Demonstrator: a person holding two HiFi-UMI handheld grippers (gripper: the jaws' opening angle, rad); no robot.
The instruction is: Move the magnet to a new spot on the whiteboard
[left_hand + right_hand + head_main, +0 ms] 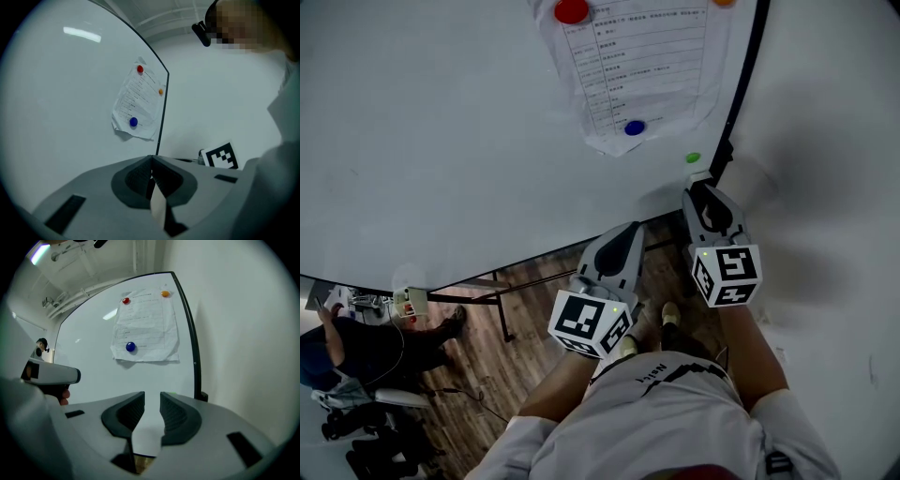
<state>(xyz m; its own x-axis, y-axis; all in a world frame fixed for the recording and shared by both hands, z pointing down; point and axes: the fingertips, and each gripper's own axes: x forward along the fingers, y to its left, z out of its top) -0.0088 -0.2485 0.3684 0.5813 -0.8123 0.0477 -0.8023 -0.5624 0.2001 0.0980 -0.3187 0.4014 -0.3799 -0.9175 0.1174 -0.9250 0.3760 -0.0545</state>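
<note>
A small green magnet (693, 157) sticks to the whiteboard (441, 141) near its right edge, below a printed sheet (642, 66). That sheet is pinned by a red magnet (572, 11), a blue magnet (635, 127) and an orange magnet (724, 3). My right gripper (701, 185) points at the board just under the green magnet, jaws open with nothing between them. In the right gripper view only a sliver of the green magnet (171, 393) peeks over the right finger. My left gripper (626, 232) hangs lower and to the left, shut and empty (151, 161).
The board's black frame (742, 80) runs along its right side, with a white wall (834, 141) beyond. Below the board are a wooden floor (534, 328), a stand leg (502, 314) and a seated person (347, 352) at lower left.
</note>
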